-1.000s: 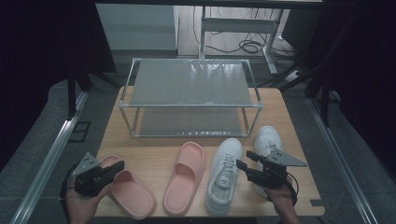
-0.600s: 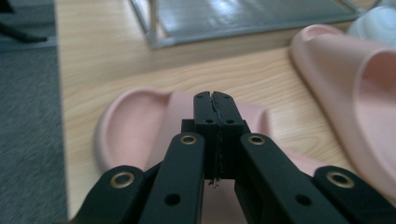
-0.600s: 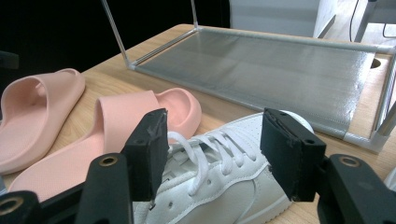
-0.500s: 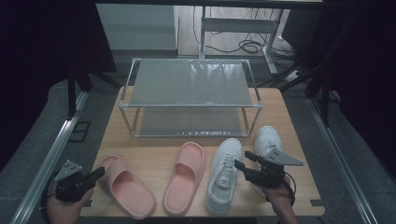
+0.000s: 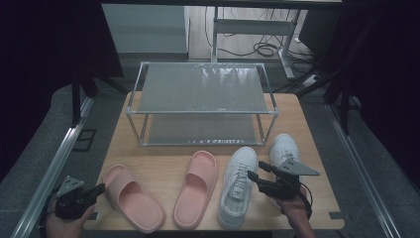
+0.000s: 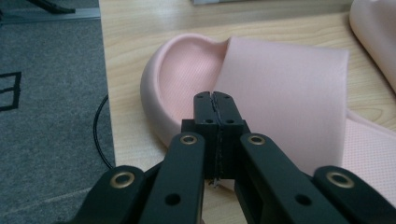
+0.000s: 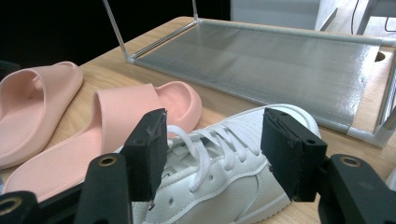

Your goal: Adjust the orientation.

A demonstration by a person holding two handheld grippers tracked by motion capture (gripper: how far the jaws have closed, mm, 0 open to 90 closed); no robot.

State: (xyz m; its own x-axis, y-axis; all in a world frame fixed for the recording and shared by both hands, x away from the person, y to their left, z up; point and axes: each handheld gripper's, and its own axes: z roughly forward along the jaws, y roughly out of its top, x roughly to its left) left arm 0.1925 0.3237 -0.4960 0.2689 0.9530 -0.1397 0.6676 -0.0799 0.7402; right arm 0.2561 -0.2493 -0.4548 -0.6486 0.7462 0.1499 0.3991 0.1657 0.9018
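High view: shelf rack [image 5: 200,89], 2 tiers, upper centre, both tiers bare. Lower half of frame: 2 pink slippers, left slipper [image 5: 132,198] and mid slipper [image 5: 197,188]; 2 white sneakers, near sneaker [image 5: 237,186] and far sneaker [image 5: 284,148]. Left gripper [image 5: 99,189] lower left, at the left slipper's edge. Right gripper [image 5: 257,171] lower right, over near sneaker.

Left gripper view: jaws clenched, nothing between, tips at slipper strap centre frame.

Right gripper view: jaws released, wide apart, straddling sneaker laces, centre.
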